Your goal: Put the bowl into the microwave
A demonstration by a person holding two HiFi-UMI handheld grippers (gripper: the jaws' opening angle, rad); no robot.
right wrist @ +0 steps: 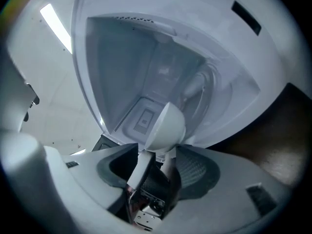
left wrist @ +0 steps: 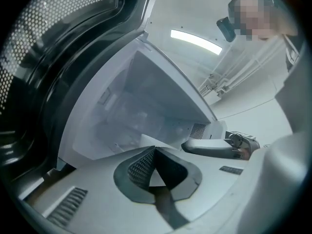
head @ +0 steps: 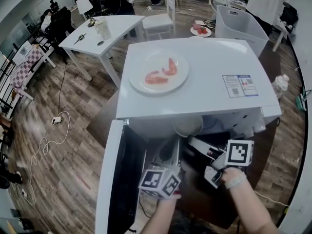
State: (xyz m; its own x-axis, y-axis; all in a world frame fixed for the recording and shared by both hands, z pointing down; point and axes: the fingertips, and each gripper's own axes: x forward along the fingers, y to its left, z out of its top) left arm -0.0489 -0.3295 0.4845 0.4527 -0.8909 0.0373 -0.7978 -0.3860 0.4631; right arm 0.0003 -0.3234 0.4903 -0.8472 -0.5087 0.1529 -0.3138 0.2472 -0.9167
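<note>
The bowl (right wrist: 165, 126) sits at the microwave (head: 204, 72) mouth, with the right claw (right wrist: 157, 152) spread just behind it. The left claw (left wrist: 155, 152) is pressed together, empty. Next, likely back out without tipping it.

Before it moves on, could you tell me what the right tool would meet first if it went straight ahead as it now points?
The bowl: it sits just ahead of the right tool, between its open jaws, at the mouth of the microwave. Depth is unclear, but nothing seems nearer.
</note>
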